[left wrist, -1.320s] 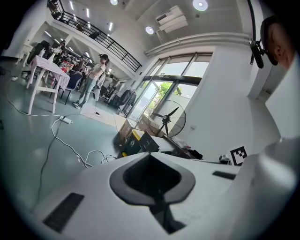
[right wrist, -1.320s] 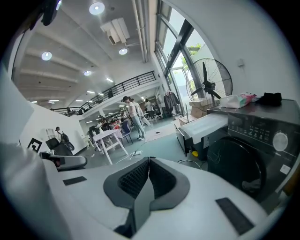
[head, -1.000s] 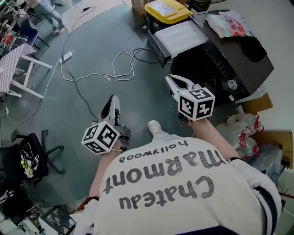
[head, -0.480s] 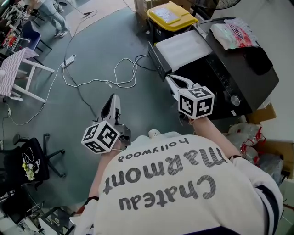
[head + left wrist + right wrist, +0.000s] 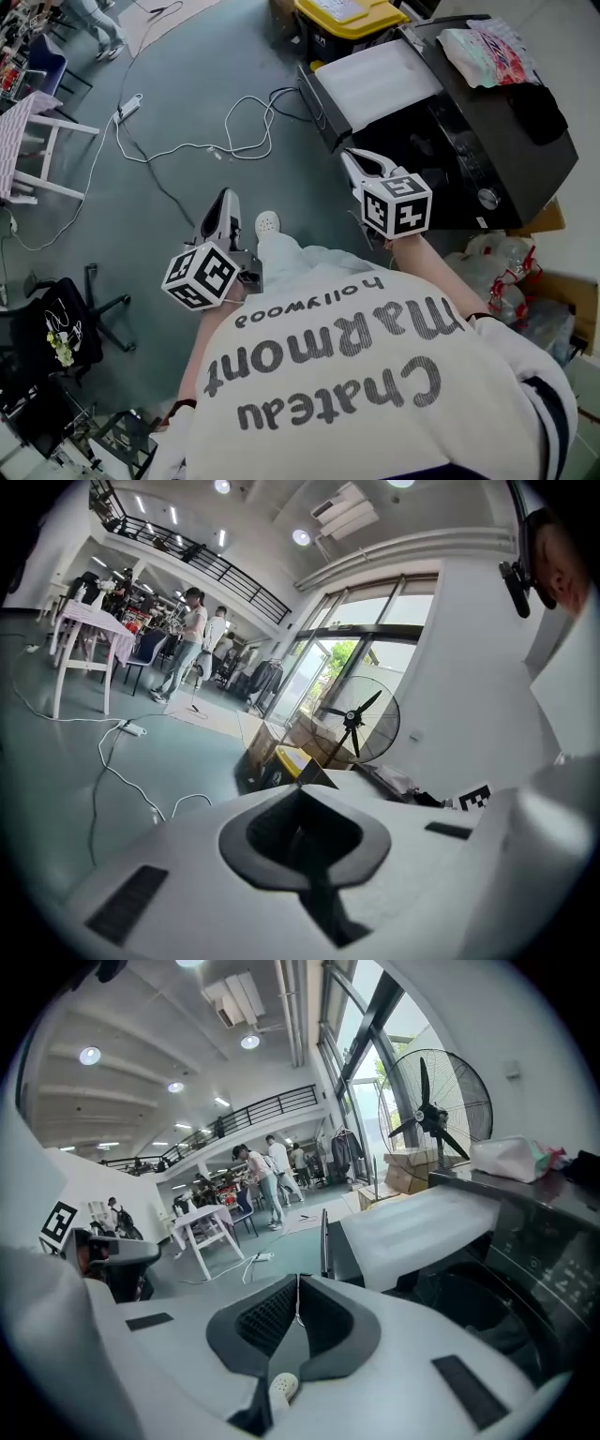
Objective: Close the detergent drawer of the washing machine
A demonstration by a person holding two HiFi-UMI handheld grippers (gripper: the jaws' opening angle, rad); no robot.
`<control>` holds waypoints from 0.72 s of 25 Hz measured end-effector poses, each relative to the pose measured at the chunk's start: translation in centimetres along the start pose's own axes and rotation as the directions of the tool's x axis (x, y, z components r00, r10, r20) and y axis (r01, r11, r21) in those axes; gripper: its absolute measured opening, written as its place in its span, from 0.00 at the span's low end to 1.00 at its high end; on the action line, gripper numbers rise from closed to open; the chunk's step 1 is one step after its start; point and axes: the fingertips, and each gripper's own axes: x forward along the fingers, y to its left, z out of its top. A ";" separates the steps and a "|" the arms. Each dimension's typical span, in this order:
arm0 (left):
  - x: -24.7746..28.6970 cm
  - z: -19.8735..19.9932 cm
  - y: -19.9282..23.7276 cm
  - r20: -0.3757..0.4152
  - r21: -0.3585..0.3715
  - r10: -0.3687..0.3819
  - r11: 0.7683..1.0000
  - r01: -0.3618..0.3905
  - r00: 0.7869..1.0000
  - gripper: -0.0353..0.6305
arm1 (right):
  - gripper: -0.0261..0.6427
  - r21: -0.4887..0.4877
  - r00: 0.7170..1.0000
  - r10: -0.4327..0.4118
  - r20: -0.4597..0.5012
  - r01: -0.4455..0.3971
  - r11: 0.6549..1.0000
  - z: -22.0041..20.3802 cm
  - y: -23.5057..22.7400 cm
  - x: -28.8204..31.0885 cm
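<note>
The black washing machine stands at the upper right of the head view. Its detergent drawer is pulled out to the left, with a white top and a dark front panel. My right gripper is shut and empty, its tips just short of the drawer's near corner. The right gripper view shows its tips together and the drawer right ahead. Over the bare floor to the left my left gripper is shut with nothing in it, its tips meeting.
A yellow-lidded bin stands behind the drawer. White cable loops over the grey floor. A packet and a black cloth lie on the machine. Plastic bags are at the right, a black chair at the left, and a standing fan lies beyond.
Both grippers have moved forward and sunk a little, and the right one now sits closer to the drawer's near corner. The person's foot has stepped forward between them. Both jaws stayed shut.
</note>
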 end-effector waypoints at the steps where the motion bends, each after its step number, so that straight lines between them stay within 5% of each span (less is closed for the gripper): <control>1: 0.6 -0.2 0.4 -0.013 -0.005 0.000 1.000 0.000 1.000 0.06 | 0.09 0.005 1.000 -0.008 0.000 0.008 1.000 0.0 -0.2 0.3; 10: 6.1 -0.8 2.6 -0.145 -0.003 -0.056 0.998 0.056 0.988 0.06 | 0.10 0.077 0.998 -0.066 -0.004 0.066 0.995 1.0 -2.5 3.6; 14: 7.4 -0.7 4.1 -0.197 -0.001 -0.062 0.998 0.063 0.979 0.06 | 0.21 0.113 0.996 -0.080 -0.025 0.082 0.990 1.0 -2.7 5.1; 18: 8.4 -0.1 5.3 -0.228 0.012 -0.063 0.998 0.068 0.972 0.06 | 0.21 0.083 0.992 -0.117 -0.038 0.120 0.989 1.0 -3.2 6.2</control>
